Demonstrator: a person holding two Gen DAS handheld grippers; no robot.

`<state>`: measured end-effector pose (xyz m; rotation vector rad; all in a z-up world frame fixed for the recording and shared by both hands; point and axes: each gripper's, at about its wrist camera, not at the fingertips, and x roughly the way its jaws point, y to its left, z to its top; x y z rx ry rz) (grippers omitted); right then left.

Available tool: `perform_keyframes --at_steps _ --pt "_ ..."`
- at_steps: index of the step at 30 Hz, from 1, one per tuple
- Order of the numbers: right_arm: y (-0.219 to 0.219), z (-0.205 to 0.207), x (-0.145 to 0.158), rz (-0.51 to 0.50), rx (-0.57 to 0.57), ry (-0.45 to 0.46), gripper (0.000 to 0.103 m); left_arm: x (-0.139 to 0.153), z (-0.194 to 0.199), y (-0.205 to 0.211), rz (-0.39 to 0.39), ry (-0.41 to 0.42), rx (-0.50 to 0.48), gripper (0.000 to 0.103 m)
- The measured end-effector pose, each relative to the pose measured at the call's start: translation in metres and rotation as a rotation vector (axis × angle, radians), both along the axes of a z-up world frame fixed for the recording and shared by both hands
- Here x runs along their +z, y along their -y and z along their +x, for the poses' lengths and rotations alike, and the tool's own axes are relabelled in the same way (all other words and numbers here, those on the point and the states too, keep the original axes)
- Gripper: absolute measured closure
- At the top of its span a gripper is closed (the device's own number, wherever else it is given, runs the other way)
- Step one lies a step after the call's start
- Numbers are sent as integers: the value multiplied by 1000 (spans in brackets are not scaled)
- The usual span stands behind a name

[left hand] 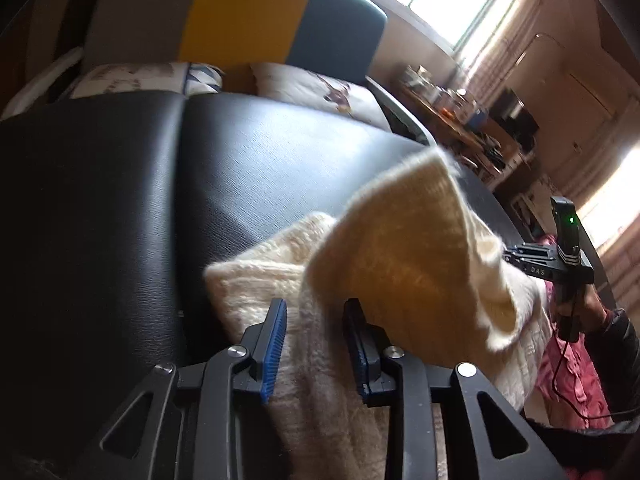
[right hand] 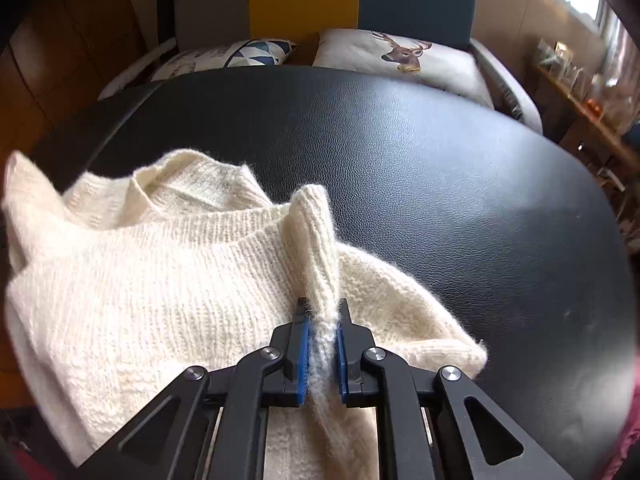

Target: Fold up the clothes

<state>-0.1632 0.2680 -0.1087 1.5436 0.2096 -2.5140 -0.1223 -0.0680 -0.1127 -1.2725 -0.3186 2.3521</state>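
In the left wrist view, the left gripper (left hand: 316, 344) hung with its jaws apart over the cream knit sweater (left hand: 280, 280), which lay on the black padded table (left hand: 120, 200) with one flap lifted and blurred, while the right gripper (left hand: 516, 256) appeared at the far side, its tips hidden behind the knit. In the right wrist view, the right gripper (right hand: 323, 328) was clamped on a pinched ridge of the sweater (right hand: 140, 280) beside the neckline. The knit looked soft, light and stretchy, so it would likely sag; the firmer ribbed edges seemed the best places to grip.
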Motion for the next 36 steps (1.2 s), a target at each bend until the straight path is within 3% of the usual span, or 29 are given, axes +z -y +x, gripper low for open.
perform_keyframes --at_steps 3,4,5,7,9,12,16,20,22,26,28,30,32,34,36 --pt "1 6 3 23 -8 -22 92 -3 -7 -4 20 36 -27 74" --pt "1 8 4 32 -11 -28 92 -2 -8 -4 30 35 -22 80" --pt "1 11 8 44 -16 -42 92 1 -7 -3 39 29 -12 97" --pt "-7 20 24 47 -56 -93 93 8 -5 -1 72 10 10 98" --pt "-16 29 40 49 -99 -143 93 24 7 11 153 -9 60 98" --pt "-49 43 45 2 -227 -175 93 35 28 33 242 -3 152 98" --pt "-81 40 -1 -116 -335 -95 93 2 17 32 129 110 210 98" --pt "-85 39 -32 -174 -390 -68 93 -14 3 27 137 158 241 98" --pt "-86 44 -34 -185 -399 -86 93 -9 1 22 74 153 244 97" --pt "-81 58 -14 -199 -368 -166 93 12 8 10 -84 94 269 85" --pt "-67 67 -2 -259 -292 -183 88 30 14 4 -154 18 302 84" --pt "-48 71 3 -300 -205 -183 67 49 19 -3 -118 -67 254 84" --pt "-21 69 -2 -323 -114 -158 29 62 15 -23 -98 -93 137 81" --pt "9 57 -10 -333 -37 -126 27 61 3 -45 -132 -77 61 79" --pt "38 49 -23 -292 2 -100 27 48 -18 -63 -151 -10 11 77"
